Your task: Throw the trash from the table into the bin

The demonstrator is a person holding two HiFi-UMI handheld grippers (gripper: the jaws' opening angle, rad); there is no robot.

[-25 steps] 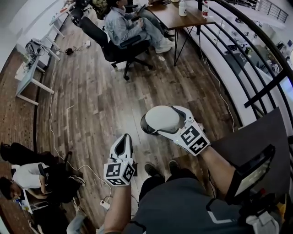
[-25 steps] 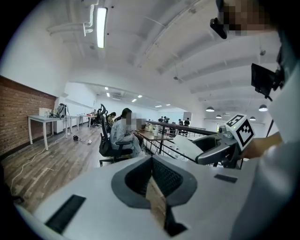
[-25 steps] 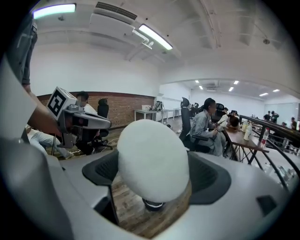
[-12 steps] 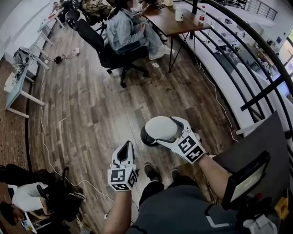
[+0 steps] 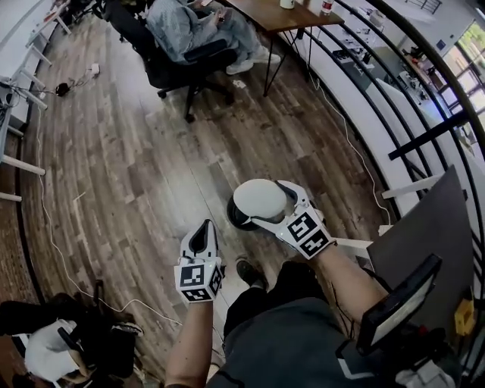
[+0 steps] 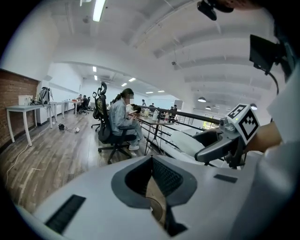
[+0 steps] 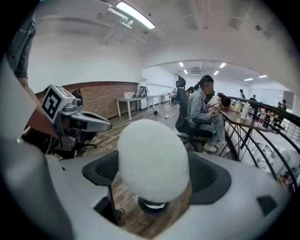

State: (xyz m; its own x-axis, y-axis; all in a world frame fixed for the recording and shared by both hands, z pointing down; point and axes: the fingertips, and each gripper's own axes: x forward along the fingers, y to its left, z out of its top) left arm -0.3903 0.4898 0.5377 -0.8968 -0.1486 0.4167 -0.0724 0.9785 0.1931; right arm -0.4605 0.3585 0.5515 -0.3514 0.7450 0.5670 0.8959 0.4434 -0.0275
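My right gripper (image 5: 263, 206) is shut on a white, egg-shaped lump of trash (image 5: 257, 200), held out over the wooden floor. Directly beneath the lump stands a small round dark bin (image 5: 234, 218); in the right gripper view the white lump (image 7: 152, 157) fills the space between the jaws and the bin's mouth (image 7: 152, 206) shows just under it. My left gripper (image 5: 202, 229) hangs lower left of the bin, shut with nothing in it. In the left gripper view the right gripper (image 6: 220, 143) sits at the right.
A person sits on a black office chair (image 5: 178, 57) beside a brown table (image 5: 276, 14) at the far end. A black railing (image 5: 394, 91) runs along the right. A dark board (image 5: 420, 227) stands near right. Another person (image 5: 45, 352) sits low left, near a floor cable (image 5: 53, 235).
The head view has shifted forward, so the chair and table sit higher in frame. Both grippers stay in much the same pose; the white lump is still held over the bin.
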